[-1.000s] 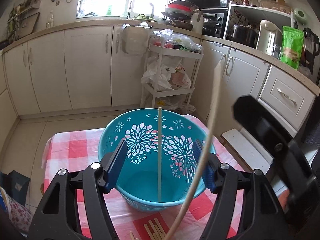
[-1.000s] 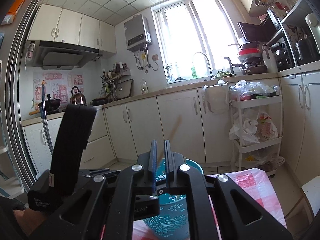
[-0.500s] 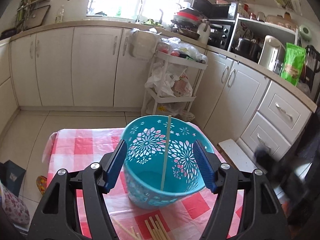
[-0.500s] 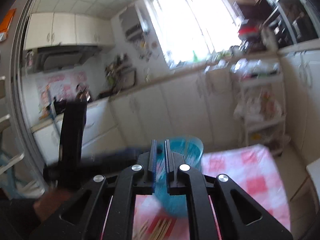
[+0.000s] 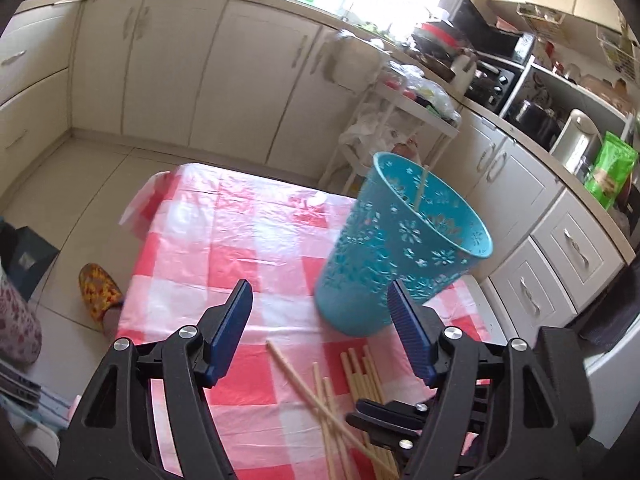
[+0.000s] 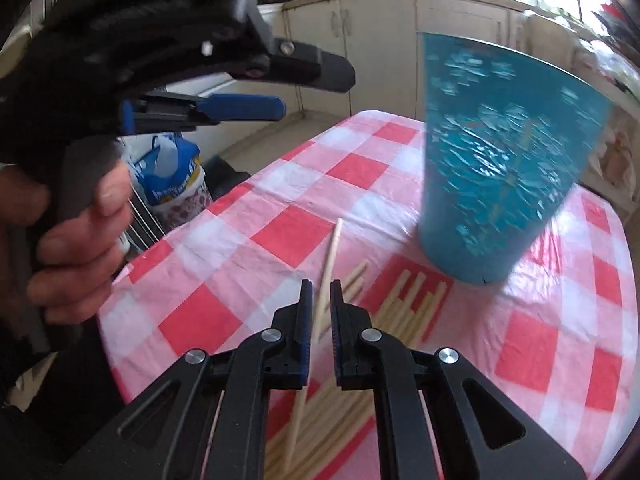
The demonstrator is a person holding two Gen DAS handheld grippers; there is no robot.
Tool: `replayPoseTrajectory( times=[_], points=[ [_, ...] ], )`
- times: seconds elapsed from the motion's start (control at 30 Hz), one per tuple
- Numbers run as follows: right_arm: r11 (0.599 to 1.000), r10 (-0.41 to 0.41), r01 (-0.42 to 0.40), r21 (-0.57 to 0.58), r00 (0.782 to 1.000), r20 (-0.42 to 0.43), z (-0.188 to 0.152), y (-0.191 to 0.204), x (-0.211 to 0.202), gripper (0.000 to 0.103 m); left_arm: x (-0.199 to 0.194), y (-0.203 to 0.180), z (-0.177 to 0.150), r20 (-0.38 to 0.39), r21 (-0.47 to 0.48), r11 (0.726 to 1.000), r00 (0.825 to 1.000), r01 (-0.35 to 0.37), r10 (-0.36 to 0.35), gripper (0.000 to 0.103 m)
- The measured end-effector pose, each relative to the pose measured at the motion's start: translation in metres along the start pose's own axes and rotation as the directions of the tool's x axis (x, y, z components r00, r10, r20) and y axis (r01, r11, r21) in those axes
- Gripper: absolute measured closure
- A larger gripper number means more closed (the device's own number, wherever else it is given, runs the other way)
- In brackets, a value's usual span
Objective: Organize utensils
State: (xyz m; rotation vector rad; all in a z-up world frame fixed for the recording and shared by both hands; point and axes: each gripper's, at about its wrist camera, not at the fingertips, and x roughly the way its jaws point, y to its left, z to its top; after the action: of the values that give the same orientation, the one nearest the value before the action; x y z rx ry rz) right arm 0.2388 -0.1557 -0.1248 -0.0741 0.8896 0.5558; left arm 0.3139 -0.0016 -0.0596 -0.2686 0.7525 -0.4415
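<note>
Lying directly beneath and just ahead of the right gripper (image 6: 319, 300): a heap of loose chopsticks (image 6: 404, 300), pale wood or bamboo, slender, mostly parallel with long axes running away from the jaws toward the basket. One stray chopstick (image 6: 330, 256) crosses the heap at a slant; its line passes through the narrow slot between the right jaws, which stand nearly together with only a slim gap. Whether the pads touch it cannot be told; it appears to lie on the cloth below them. By position the right gripper looks the nearer to the heap, so the next pick probably falls to it.

Left gripper (image 5: 320, 332): jaws wide apart, nothing between them, blue ribbed pads facing inward. In its own view the chopsticks (image 5: 360, 376) lie below and slightly right of the jaw gap. A person's hand (image 6: 76, 224) holds its handle.

Tablecloth (image 5: 240, 240): glossy plastic, red, pink and white check, slightly wrinkled.

Basket (image 5: 404, 240): teal plastic, tapered round tub with pierced flower pattern, standing beyond both jaw pairs, ahead and to the right. One chopstick (image 5: 420, 188) already stands inside, leaning on the rim.

Beyond: cream cabinets (image 5: 200, 72), white trolley (image 5: 400, 120), cluttered counter.
</note>
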Motion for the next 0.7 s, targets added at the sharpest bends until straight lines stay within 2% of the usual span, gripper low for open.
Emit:
replayPoseTrajectory(
  times=[0.07, 0.1, 0.13, 0.2, 0.27, 0.3, 0.37, 0.43, 0.5, 0.6, 0.63, 0.7],
  points=[
    [0.999, -0.025, 0.024, -0.037, 0.999, -0.030, 0.008, 0.007, 0.016, 0.093, -0.008, 0.012, 0.001, 0.033, -0.038, 0.999, 0.999, -0.009, 0.010, 0.036],
    [0.998, -0.036, 0.034, -0.046, 0.998, -0.046, 0.013, 0.010, 0.023, 0.089, -0.014, 0.019, 0.003, 0.052, -0.061, 0.998, 0.998, -0.015, 0.018, 0.035],
    [0.998, -0.038, 0.034, -0.052, 0.997, -0.071, 0.016, 0.010, 0.031, 0.080, -0.019, 0.026, 0.003, 0.066, -0.077, 0.997, 0.998, -0.019, 0.024, 0.034],
    [0.996, -0.060, 0.054, -0.066, 0.994, -0.093, 0.020, 0.009, 0.041, 0.073, -0.028, 0.038, 0.005, 0.090, -0.108, 0.994, 0.995, -0.022, 0.032, 0.034],
    [0.995, -0.072, 0.062, -0.083, 0.989, -0.125, 0.023, 0.009, 0.052, 0.073, -0.032, 0.046, 0.007, 0.097, -0.123, 0.992, 0.995, -0.025, 0.037, 0.033],
    [0.995, -0.069, 0.057, -0.085, 0.987, -0.146, 0.023, 0.008, 0.058, 0.076, -0.033, 0.050, 0.006, 0.099, -0.130, 0.991, 0.994, -0.027, 0.040, 0.033],
    [0.996, -0.042, 0.031, -0.080, 0.989, -0.144, 0.023, 0.007, 0.060, 0.093, -0.034, 0.056, 0.003, 0.096, -0.141, 0.990, 0.994, -0.029, 0.043, 0.033],
    [0.994, -0.067, 0.054, -0.099, 0.988, -0.138, 0.024, 0.010, 0.059, 0.097, -0.036, 0.058, -0.001, 0.094, -0.154, 0.988, 0.995, -0.030, 0.045, 0.033],
    [0.996, -0.060, 0.053, -0.073, 0.994, -0.096, 0.023, 0.009, 0.043, 0.097, -0.038, 0.058, -0.004, 0.093, -0.164, 0.986, 0.995, -0.026, 0.042, 0.033],
    [0.997, -0.073, 0.073, 0.007, 0.997, 0.023, 0.017, 0.003, 0.001, 0.097, -0.038, 0.055, -0.009, 0.094, -0.160, 0.987, 0.995, -0.018, 0.033, 0.033],
    [0.996, -0.075, 0.068, 0.060, 0.991, 0.109, 0.012, -0.004, -0.023, 0.097, -0.037, 0.052, -0.011, 0.095, -0.153, 0.988, 0.995, -0.012, 0.027, 0.033],
    [0.990, -0.082, 0.047, 0.132, 0.957, 0.279, 0.007, -0.015, -0.063, 0.097, -0.033, 0.041, -0.013, 0.094, -0.134, 0.991, 0.996, 0.003, 0.009, 0.033]
  ],
)
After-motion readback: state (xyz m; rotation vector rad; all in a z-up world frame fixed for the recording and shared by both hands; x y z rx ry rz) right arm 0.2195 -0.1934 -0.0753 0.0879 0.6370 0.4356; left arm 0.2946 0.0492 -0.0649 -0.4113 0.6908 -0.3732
